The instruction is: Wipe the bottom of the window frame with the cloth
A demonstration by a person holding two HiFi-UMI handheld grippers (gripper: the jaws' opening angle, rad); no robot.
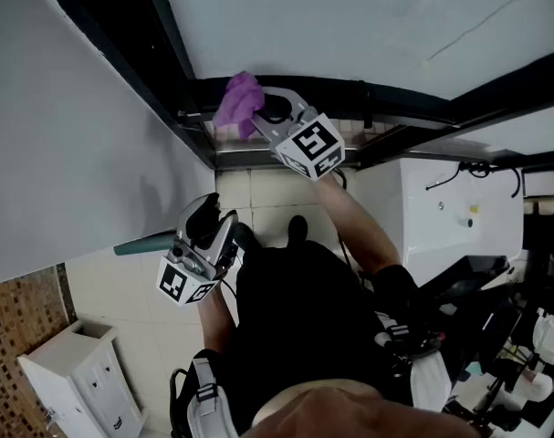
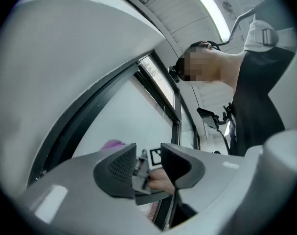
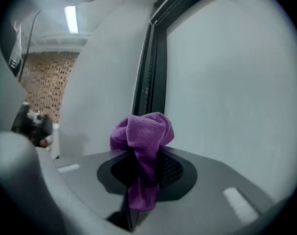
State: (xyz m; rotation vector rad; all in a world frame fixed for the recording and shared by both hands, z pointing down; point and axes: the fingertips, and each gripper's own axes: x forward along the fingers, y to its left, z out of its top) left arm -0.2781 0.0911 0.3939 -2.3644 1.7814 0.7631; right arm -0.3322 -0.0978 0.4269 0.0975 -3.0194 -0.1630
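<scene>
One bunched, fuzzy purple cloth (image 3: 143,131) between dark ribbed right tongs (image 3: 141,169).

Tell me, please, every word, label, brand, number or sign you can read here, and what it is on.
None can be read.
The cube on the right gripper and the one on the left gripper show only black-and-white square patterns, not letters.
The cloth is plain.
</scene>
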